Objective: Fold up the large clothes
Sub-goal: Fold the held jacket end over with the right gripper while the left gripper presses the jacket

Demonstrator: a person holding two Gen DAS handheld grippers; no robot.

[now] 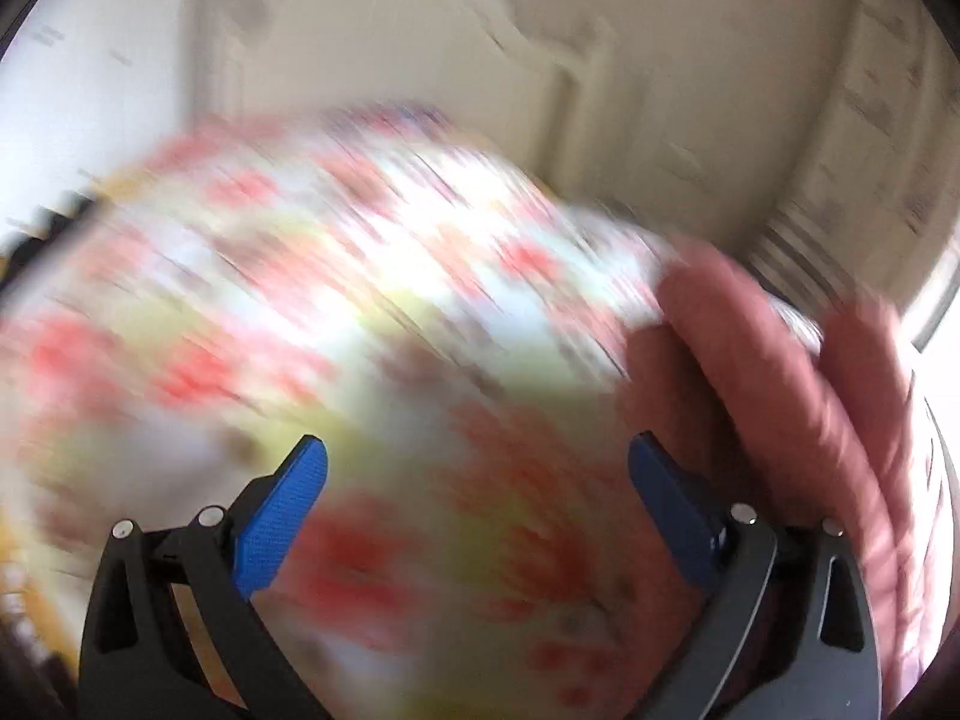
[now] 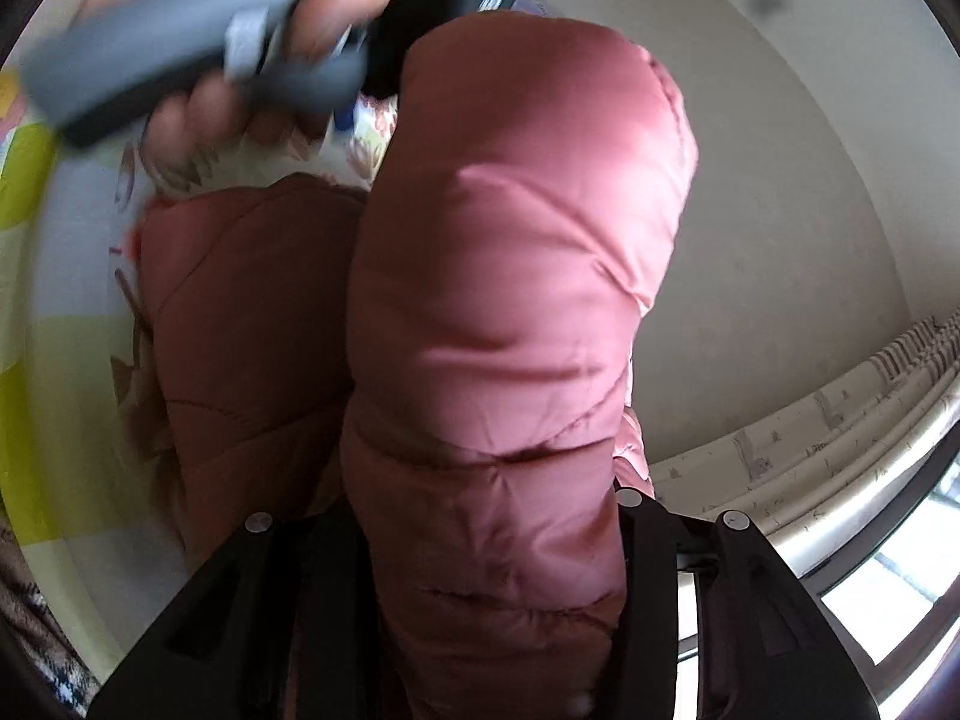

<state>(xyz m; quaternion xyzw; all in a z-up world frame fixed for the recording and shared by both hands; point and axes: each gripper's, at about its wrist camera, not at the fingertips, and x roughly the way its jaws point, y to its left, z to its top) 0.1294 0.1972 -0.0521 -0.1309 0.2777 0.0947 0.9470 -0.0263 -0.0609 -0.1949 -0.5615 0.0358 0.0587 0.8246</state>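
Floral sheet [image 1: 312, 300] fills most of the left wrist view, badly smeared by motion: red and pink blotches on white, with yellow-green patches. Same sheet [image 2: 54, 312] along the left of the right wrist view, sharper there, pale blue and yellow-green panels. Pale wall [image 2: 768, 180] behind. Window [image 2: 888, 576] at lower right, bright, with a marked, scuffed sill [image 2: 798, 426] curving above it. Plaid cloth [image 2: 42, 618] at lower left edge.

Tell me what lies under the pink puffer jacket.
Under the pink puffer jacket lies a floral bedsheet with white, yellow-green and red patches, showing along its left side. Whatever is directly beneath the jacket is covered by its padded folds.
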